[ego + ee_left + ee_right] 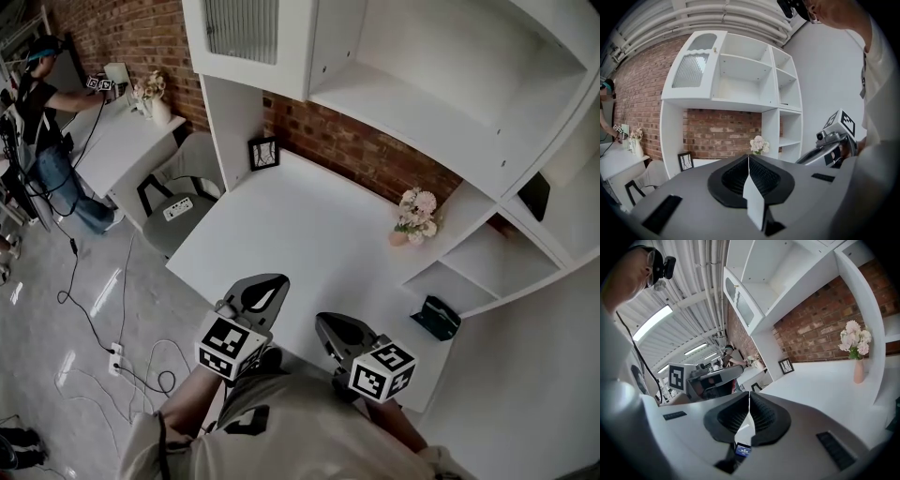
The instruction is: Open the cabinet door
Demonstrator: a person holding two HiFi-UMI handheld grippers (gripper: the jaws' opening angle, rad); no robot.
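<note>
The cabinet door [242, 28], white with a ribbed glass pane, is at the top left of the white shelving unit and stands closed. In the left gripper view the door [693, 65] shows a small knob [714, 48] at its upper right edge. My left gripper [277, 280] hovers over the desk's near edge, well below the door, jaws shut with nothing between them. My right gripper [322, 320] is beside it to the right, also shut and empty. Both point toward the unit, the left gripper [748, 157] and the right gripper [749, 393] with pads pressed together.
On the white desk [300, 225] stand a small picture frame [264, 153] and a pink flower vase [415, 217]. A dark object [437, 317] sits on a low right shelf. A chair [178, 211] is left of the desk. A person [42, 103] works at another desk; cables [94, 328] cross the floor.
</note>
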